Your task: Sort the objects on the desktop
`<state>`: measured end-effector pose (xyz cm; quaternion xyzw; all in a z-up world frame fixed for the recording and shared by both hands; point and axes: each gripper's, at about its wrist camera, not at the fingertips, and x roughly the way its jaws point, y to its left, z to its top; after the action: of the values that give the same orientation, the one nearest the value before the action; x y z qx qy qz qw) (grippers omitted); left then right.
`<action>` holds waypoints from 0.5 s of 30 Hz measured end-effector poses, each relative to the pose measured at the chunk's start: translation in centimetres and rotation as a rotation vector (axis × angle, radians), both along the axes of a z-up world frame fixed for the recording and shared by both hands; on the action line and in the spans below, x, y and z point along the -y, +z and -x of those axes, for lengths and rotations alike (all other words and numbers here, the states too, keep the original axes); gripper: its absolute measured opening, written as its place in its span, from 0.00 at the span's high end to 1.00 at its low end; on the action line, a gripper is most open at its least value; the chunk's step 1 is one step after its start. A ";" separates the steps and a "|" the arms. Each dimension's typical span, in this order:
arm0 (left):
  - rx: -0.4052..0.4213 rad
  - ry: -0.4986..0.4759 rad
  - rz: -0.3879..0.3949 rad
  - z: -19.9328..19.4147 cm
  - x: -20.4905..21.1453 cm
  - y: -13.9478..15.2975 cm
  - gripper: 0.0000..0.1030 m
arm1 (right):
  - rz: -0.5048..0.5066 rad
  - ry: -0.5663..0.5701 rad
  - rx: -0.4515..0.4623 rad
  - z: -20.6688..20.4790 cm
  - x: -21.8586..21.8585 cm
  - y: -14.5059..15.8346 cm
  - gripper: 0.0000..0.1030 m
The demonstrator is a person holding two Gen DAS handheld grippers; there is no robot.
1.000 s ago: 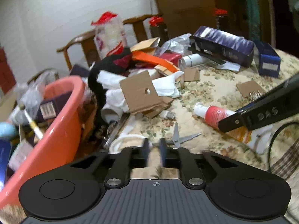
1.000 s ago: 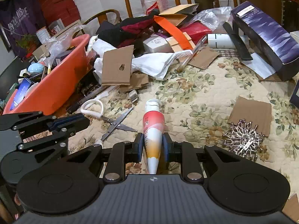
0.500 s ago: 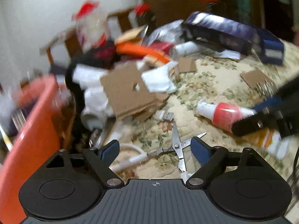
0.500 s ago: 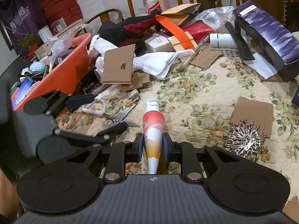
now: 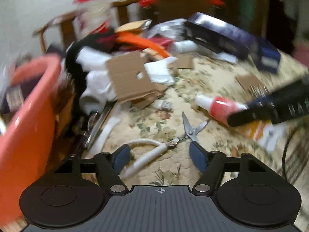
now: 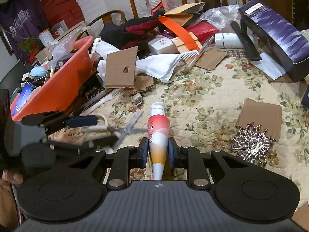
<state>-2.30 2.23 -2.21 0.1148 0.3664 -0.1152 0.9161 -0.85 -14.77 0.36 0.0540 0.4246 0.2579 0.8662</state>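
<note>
2 grippers are over the cluttered desk [image 6: 202,89] with its floral cover. The right gripper [image 6: 158,151] has its jaws closed on a tube [image 6: 158,133], red, white and orange, clamped near its flat tail; the white cap end points away across the cover. The left gripper [image 5: 160,155] has just been opening its jaws, which now stand wide apart with nothing pressed between them. It sits low over a pair of scissors [image 5: 173,141] with white handles lying on the desk; one handle loop lies just beside its left finger [image 5: 120,155], and the blades point away from it. To the left stands an orange tub [image 6: 63,83] already holding odds and ends. A silver spiky ornament [image 6: 251,145] lies on the cover right of the tube, touching a cardboard piece [image 6: 260,116].
</note>
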 end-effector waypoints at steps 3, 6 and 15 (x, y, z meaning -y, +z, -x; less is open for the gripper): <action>-0.009 -0.070 -0.080 -0.6 0.7 0.4 0.23 | 0.000 0.001 0.001 0.0 0.1 0.0 0.76; -0.028 -0.121 -0.104 -0.5 1.2 0.6 0.38 | -0.001 -0.001 0.001 0.0 0.0 0.0 0.76; 0.028 -0.090 -0.183 1.3 3.8 0.2 0.79 | -0.007 -0.010 0.000 -0.1 0.2 -0.1 0.76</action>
<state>-3.63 -1.59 -2.03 0.2159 0.3570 -0.1206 0.9008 -0.74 -15.02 0.30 0.0594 0.4236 0.2549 0.8672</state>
